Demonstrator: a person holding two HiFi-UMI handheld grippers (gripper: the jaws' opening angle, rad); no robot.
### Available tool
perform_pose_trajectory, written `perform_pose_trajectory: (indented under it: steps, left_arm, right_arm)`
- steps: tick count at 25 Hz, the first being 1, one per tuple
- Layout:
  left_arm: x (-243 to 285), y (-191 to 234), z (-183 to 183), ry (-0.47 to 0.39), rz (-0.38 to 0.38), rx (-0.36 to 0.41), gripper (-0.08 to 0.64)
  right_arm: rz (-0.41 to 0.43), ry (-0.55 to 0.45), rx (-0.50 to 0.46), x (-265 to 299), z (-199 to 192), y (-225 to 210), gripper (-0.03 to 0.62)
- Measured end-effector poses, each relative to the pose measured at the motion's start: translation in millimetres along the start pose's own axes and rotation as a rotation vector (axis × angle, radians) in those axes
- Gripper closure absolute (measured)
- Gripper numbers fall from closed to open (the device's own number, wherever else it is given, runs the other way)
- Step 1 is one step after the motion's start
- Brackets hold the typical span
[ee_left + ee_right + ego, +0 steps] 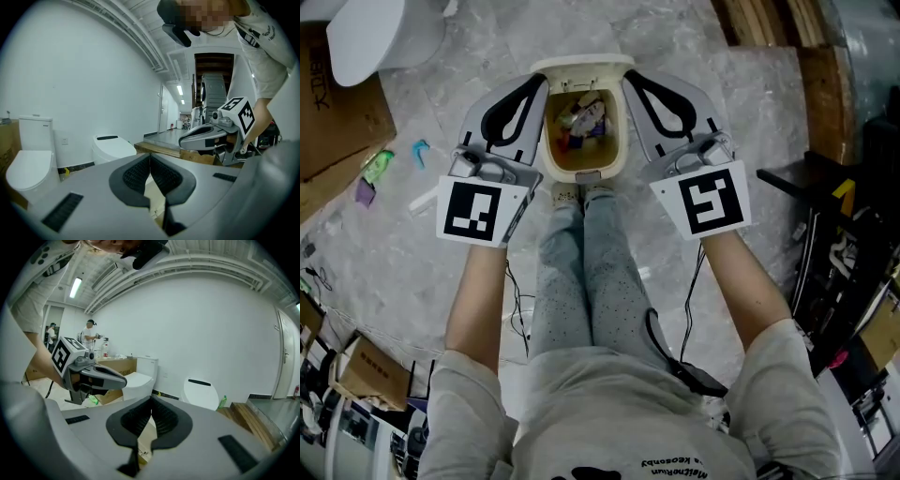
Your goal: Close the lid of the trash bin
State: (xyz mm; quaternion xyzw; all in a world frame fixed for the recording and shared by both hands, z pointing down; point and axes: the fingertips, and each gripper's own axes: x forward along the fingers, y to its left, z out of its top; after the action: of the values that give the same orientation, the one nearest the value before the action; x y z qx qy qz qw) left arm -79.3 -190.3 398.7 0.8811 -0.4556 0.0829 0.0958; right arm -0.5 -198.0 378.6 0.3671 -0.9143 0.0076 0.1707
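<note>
Grey marbled floor (741, 103) below a bare white wall, with a toilet (30, 159) and a cardboard box (337, 112) off toward the left edge of the floor.

Mid-floor, just ahead of the person's shoes: the trash bin (614, 159), upright, mouth facing straight up, wrappers showing inside. Long side of the mouth running away from the person. Lid (581, 64) thrown back at the far rim, seemingly hinged there, so not yet closed.

Left gripper (534, 86) just beside the bin's left wall, right gripper (633, 80) just beside its right wall, both pointing forward and slightly down, tips near the far rim. Jaws pressed together on each, nothing between the pads. Probably held shut and flanking the bin like this so as to push with blunt tips: reaching behind the lid and tipping it toward the person looks like the likely way down.
</note>
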Motion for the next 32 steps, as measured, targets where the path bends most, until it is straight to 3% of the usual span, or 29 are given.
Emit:
perform_pose_trajectory:
  steps: [9,18,22,25,31,32]
  left_arm:
    - [22.8,8.4,-7.3,-0.010,-0.013,-0.020,0.540]
    - [33.8,16.8,-32.7,0.053,-0.039,-0.008,0.538]
    - [37.6,12.9,-43.7,0.087,-0.095,0.012,0.536]
    - [41.4,10.6,-48.1,0.106,-0.136,0.006,0.428]
    - [47.7,19.0,-61.2,0.159,-0.135,0.021,0.408]
    - [48.6,21.5,-63.4,0.167,-0.132,0.026,0.408]
  right_arm:
    - [0.035,0.046,-0.003,20.0,-23.9,-7.6,0.560]
    - [0.085,0.133,0.006,36.2,-51.7,-8.1,0.558]
    - [0.119,0.151,0.018,39.5,-60.5,-7.3,0.558]
    - [0.125,0.167,0.008,43.6,-66.1,-8.5,0.557]
    - [0.131,0.187,-0.028,48.6,-72.9,-11.2,0.552]
    - [0.136,0.194,-0.029,50.1,-75.2,-11.4,0.509]
